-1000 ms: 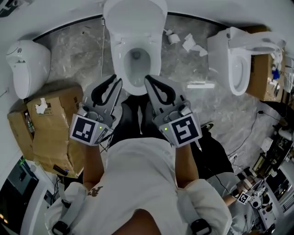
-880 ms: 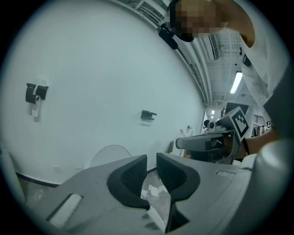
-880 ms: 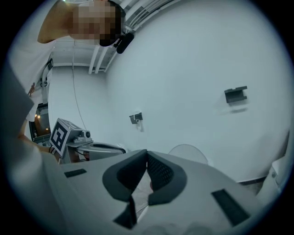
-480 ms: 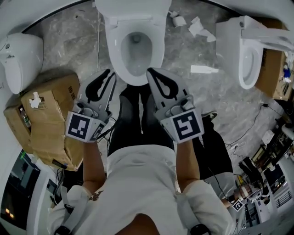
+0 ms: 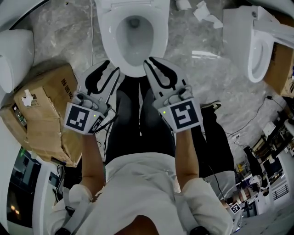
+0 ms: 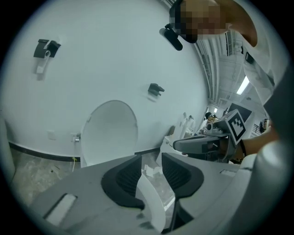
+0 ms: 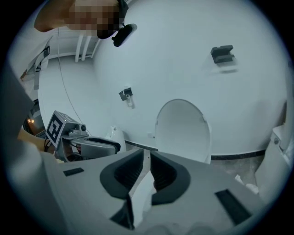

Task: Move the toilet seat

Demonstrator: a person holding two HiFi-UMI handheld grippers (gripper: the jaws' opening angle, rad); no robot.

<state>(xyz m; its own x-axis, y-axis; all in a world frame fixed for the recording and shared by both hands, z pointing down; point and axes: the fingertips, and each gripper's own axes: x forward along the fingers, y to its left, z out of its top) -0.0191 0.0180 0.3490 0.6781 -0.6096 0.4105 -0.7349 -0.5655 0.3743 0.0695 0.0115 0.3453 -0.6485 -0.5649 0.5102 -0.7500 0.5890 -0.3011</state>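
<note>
A white toilet (image 5: 133, 69) stands ahead of me, its seat ring (image 5: 109, 34) lying down on the bowl and its lid (image 6: 110, 133) upright against the wall. Both grippers hover at the bowl's front edge. My left gripper (image 5: 110, 71) is at the left of that edge with its jaws opening. The white front rim (image 6: 151, 202) shows low in the gap, and the pads are clear of it. My right gripper (image 5: 154, 64) is at the right of the edge, its jaws opening to a narrow slit. The rim (image 7: 142, 193) shows below that slit, unpinched.
A crumpled cardboard box (image 5: 41, 114) sits on the floor at the left, beside a white fixture (image 5: 11, 55). A second toilet (image 5: 262, 46) stands at the right. Paper scraps (image 5: 204, 11) lie on the marble floor behind, and cables (image 5: 257, 119) trail at the right.
Both grippers have closed in on the bowl's front edge while the view slid forward over the toilet. The left jaws stand a little wider than before.
</note>
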